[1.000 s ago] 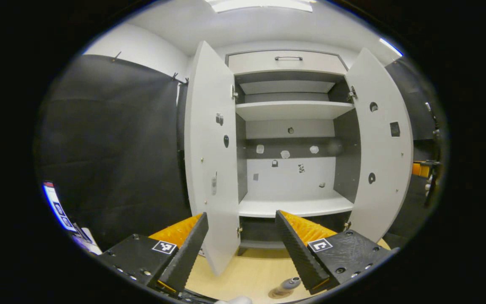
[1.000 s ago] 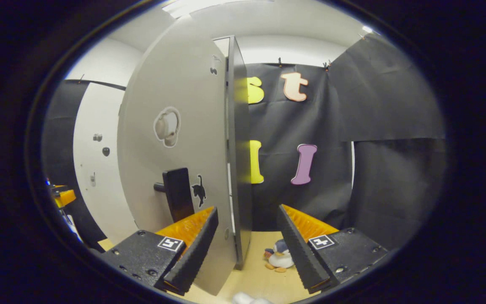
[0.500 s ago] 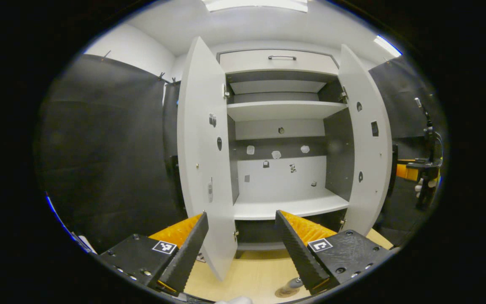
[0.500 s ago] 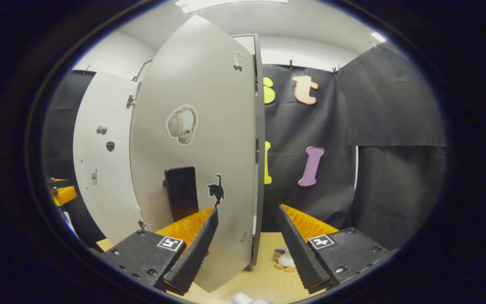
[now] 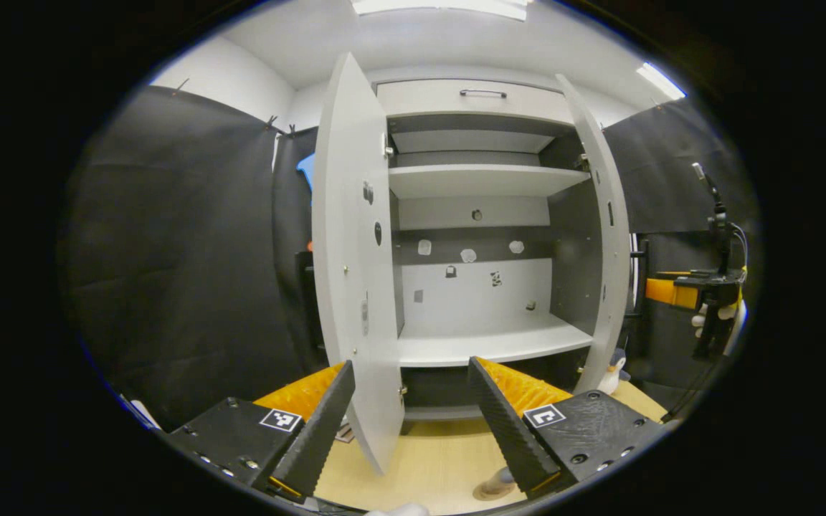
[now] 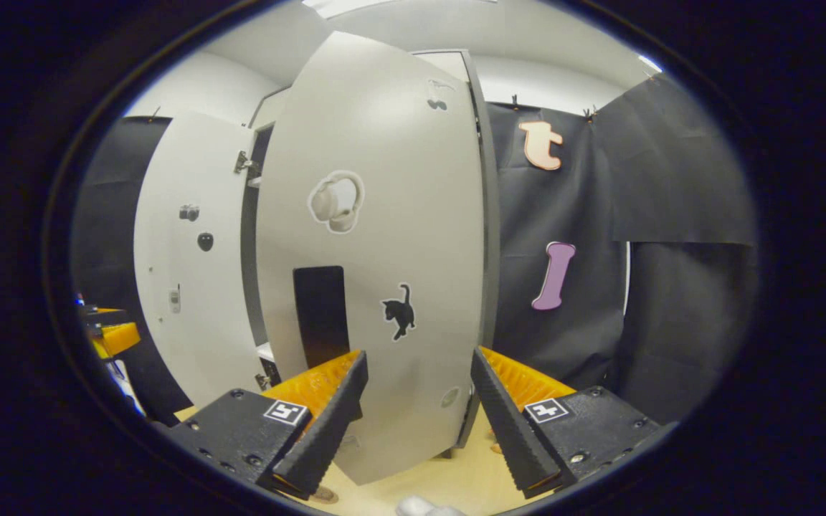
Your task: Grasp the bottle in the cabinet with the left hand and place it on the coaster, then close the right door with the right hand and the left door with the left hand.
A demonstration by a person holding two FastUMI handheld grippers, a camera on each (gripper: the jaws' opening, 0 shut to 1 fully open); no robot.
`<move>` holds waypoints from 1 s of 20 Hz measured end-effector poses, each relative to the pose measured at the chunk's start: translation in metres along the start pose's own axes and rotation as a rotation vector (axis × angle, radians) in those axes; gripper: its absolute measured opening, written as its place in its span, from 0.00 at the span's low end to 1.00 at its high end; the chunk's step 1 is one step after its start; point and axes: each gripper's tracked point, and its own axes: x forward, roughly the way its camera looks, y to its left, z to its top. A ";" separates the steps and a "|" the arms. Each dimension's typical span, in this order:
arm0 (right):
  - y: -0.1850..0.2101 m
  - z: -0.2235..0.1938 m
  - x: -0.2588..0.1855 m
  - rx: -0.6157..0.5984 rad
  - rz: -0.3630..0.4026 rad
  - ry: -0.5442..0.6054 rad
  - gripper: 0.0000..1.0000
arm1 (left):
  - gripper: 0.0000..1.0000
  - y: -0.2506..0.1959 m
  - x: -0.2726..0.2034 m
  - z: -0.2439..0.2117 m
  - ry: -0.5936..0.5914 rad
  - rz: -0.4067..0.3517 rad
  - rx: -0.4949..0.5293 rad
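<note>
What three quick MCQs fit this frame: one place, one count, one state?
1. Where is the bottle?
A. on the cabinet's lower shelf
B. on the wooden table in front of the cabinet
C. held in the left gripper

2. How many cabinet doors stand off the cabinet front?
A. none
B. one
C. two

3. What state is the right gripper in?
A. open, holding nothing
B. shut on the door handle
C. shut on the bottle

Key: 1 B, the bottle stands low on the table by the left gripper, and the lower shelf is bare. 2 C, the left door and the right door both angle out. 3 A, its jaws stand apart before the right door's outer face.
</note>
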 end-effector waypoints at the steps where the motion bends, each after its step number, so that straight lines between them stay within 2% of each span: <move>1: 0.004 -0.003 -0.001 -0.003 0.004 0.006 0.96 | 0.96 0.001 -0.001 0.000 -0.001 -0.002 -0.002; 14: 0.026 0.006 -0.046 0.014 -0.045 -0.038 0.97 | 0.98 0.021 -0.006 0.008 -0.032 -0.008 0.005; 20: 0.026 -0.006 -0.069 0.065 -0.109 -0.040 0.98 | 0.97 0.037 -0.007 0.007 -0.034 0.010 0.015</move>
